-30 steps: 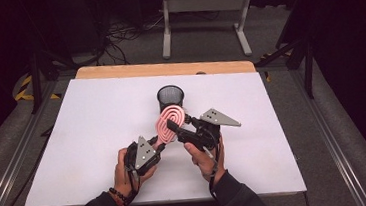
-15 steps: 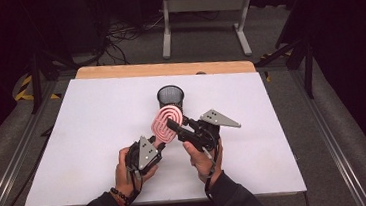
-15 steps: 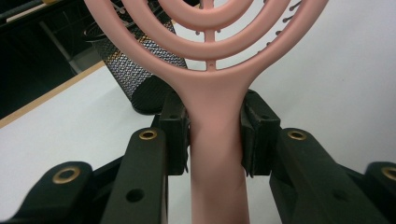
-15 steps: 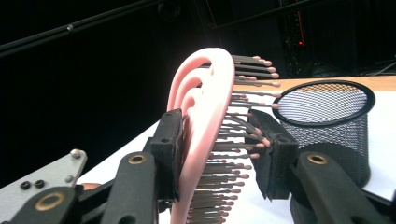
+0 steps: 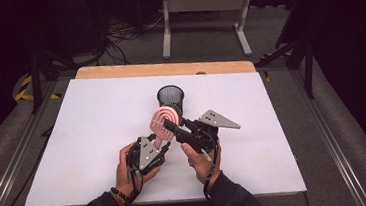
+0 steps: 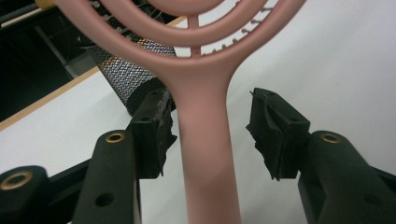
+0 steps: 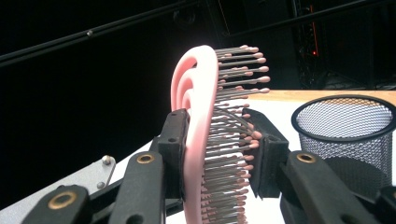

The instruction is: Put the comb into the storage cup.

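Pink hairbrush (image 5: 164, 122) is held above the white table (image 5: 82, 122), just in front of the black mesh cup (image 5: 170, 97), head up and toward the cup, handle down toward the person.

Head is clamped by the right gripper (image 7: 219, 154): one pad on the pink back, the other pressed into the bristles (image 7: 233, 140), which are seen bending; its jaws have just been closing onto it. Handle (image 6: 205, 154) sits between the pads of the left gripper (image 6: 212, 133) with clear gaps on both sides, so that gripper is open about halfway and has just been opening. Brush weight is judged to be carried by the right gripper alone.

Risks, as judged:
- Bristle-side pad bears on springy pins, not a solid face; the brush could pivot or slip out when moved.
- Handle could be knocked by the left pads if that hand is withdrawn crooked.
- Cup is light mesh; it could be tipped if the handle catches the rim.

Hard to make out: the right grip point is covered by the gripper body in the high view; the handle end is cut off in the left gripper view; what the cup holds cannot be told.
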